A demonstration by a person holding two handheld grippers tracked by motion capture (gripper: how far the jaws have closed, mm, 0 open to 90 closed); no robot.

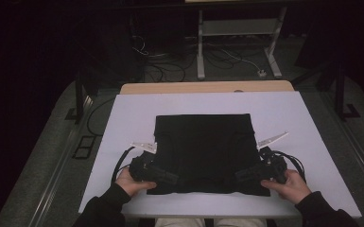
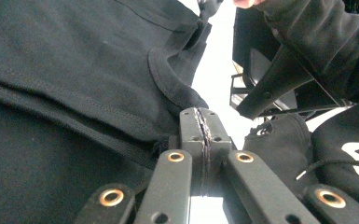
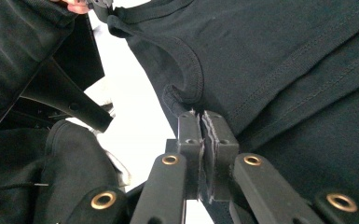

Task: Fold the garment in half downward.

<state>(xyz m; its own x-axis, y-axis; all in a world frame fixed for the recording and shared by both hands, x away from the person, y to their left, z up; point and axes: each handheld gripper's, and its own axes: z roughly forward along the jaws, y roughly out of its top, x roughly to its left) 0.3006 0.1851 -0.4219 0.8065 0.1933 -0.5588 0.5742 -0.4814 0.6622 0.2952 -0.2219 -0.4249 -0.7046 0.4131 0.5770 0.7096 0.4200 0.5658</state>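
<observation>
Starting at the left, your left tool (image 1: 169, 178) is down at the near-left corner of the black garment (image 1: 203, 146), its jaws pressed fully together; in the left gripper view the left tool (image 2: 200, 122) meets at a fold of hem, and it looks pinched on the fabric right at the seam, though the cloth between the pads is hard to make out. Across the middle, the garment lies folded flat, a dark rectangle on the white counter (image 1: 123, 123), closer to the near edge than the far one. It's soft, light knit: judge it floppy, no stiffness, so it will sag and slide open wherever you don't hold it. The stitched hems are the sturdiest places to bite, thicker and less likely to slip. Over on the right, your right tool (image 1: 242, 176) mirrors the first at the near-right corner, jaws closed tight, and in the right gripper view the right tool (image 3: 204, 122) sits against a curled hem edge, apparently clamped on it. Lift both corners evenly, or the layers will shear apart.
</observation>
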